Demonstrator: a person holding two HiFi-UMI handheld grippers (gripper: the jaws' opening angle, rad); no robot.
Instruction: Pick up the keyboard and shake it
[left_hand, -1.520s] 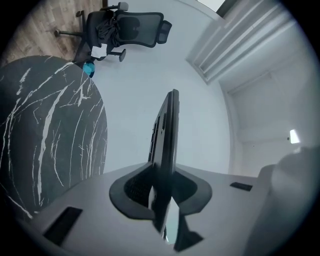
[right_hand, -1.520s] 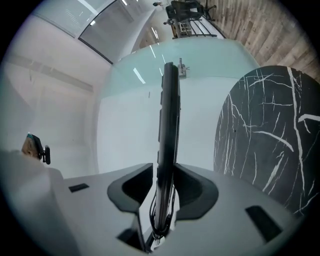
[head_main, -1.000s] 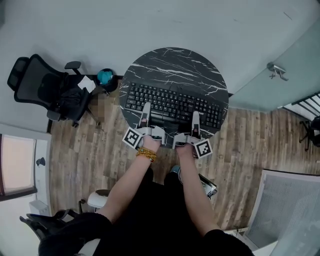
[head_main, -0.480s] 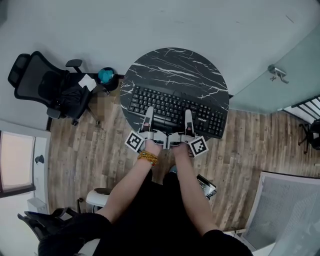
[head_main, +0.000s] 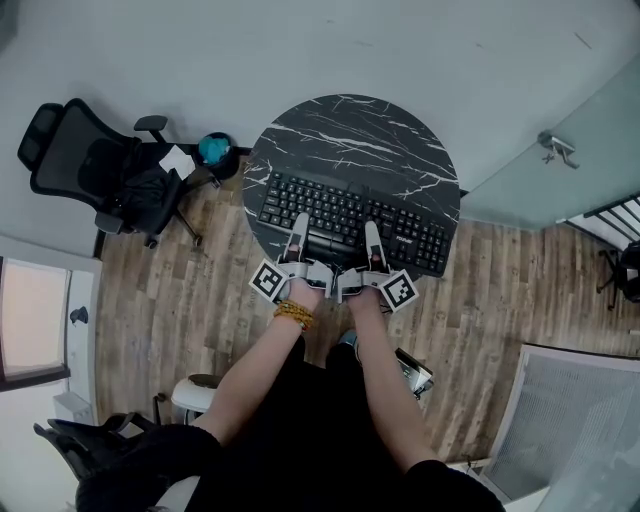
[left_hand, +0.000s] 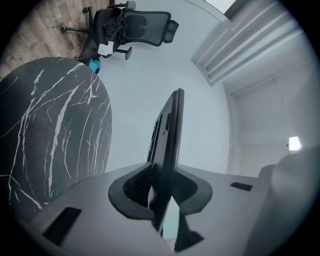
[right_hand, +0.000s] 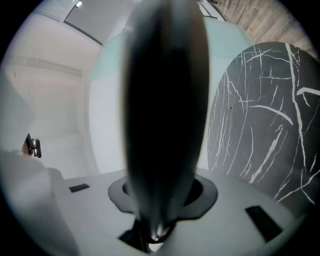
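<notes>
A black keyboard (head_main: 350, 212) lies across the near half of a round black marble table (head_main: 350, 125), its near edge past the table's rim. My left gripper (head_main: 298, 224) is shut on that near edge, left of the middle. In the left gripper view the keyboard (left_hand: 170, 127) runs edge-on out of the left gripper (left_hand: 161, 196), with a strip of wall between it and the table (left_hand: 50, 125). My right gripper (head_main: 372, 232) sits right of the middle. Its jaws are closing with the blurred keyboard (right_hand: 165, 100) filling the gap of the right gripper (right_hand: 159, 210). The table (right_hand: 265, 125) shows at the right.
A black office chair (head_main: 90, 170) with a paper on it and a teal object (head_main: 211, 150) stand left of the table on the wooden floor. A glass door with a handle (head_main: 553, 145) is at the right. The person's legs are under the near table edge.
My right gripper has slid left along the keyboard's near edge, closer to the left gripper. The keyboard has shifted slightly. The left gripper has kept its hold.
</notes>
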